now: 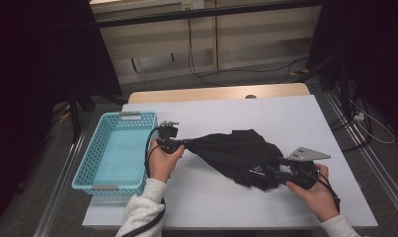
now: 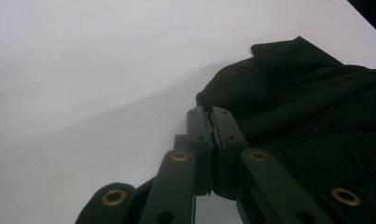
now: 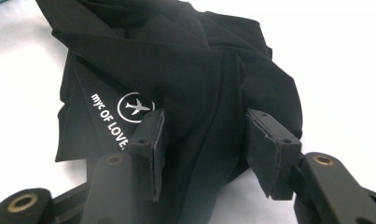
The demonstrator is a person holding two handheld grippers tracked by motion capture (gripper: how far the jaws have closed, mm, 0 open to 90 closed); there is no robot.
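A: What is seen on the table?

B: A black cloth is spread in a crumpled heap near the middle of the white top. A blue basket is placed at the left edge, apart from the cloth.

A: How is the left gripper set?

B: It is held by the left hand just right of the basket. In the left gripper view its jaws are pressed together, and a thin edge of the cloth is pinched between the pads at the heap's left tip.

A: And the right gripper?

B: It is held by the right hand at the cloth's right end, with the grey plate seen on top. In the right gripper view its jaws are parted widely, one pad on each side of a raised fold of the cloth. Whether the fold is touched by the pads cannot be told; nothing is clamped.

A: Is anything printed on the cloth?

B: A white ringed plane mark and the letters "myc OF LOVE" are seen beside the left pad.
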